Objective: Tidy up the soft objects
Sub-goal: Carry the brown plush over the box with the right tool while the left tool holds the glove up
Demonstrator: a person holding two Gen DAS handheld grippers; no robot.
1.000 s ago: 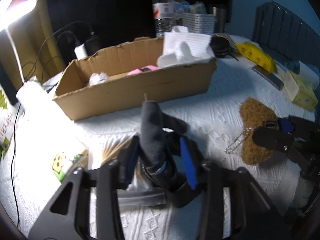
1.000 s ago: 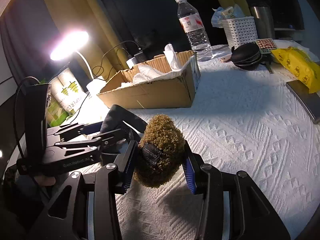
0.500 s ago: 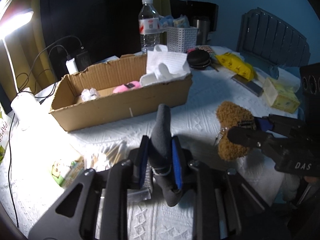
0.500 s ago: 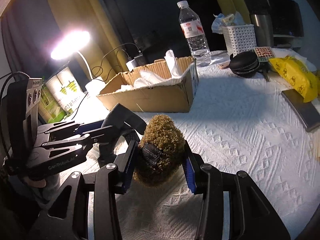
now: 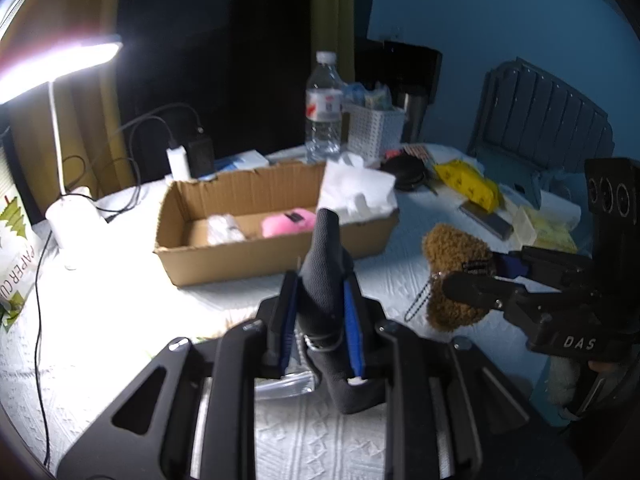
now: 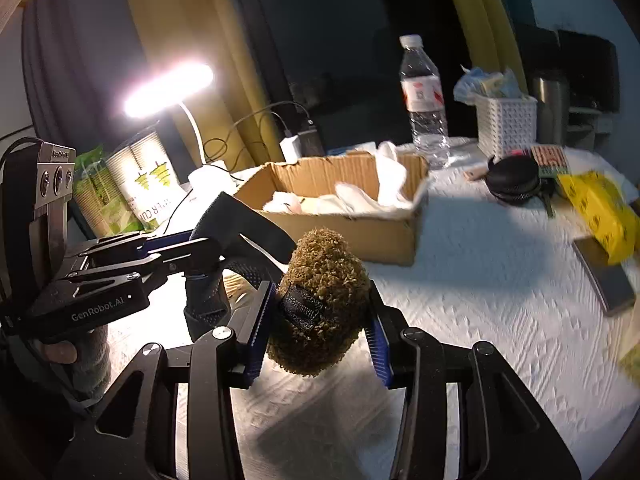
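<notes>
My left gripper is shut on a dark grey sock and holds it above the white tablecloth; it also shows in the right wrist view. My right gripper is shut on a brown fuzzy plush, also held above the table; the plush shows in the left wrist view with a bead chain hanging from it. An open cardboard box stands behind, holding a pink soft toy and white tissues.
A lit desk lamp stands at the left. A water bottle, a white basket, a black round case, yellow packets and chargers with cables lie behind and right of the box.
The left gripper closed on the grey sock and lifted it off the table. The right gripper rose with the brown plush. Both views now look down on the box from higher up.
</notes>
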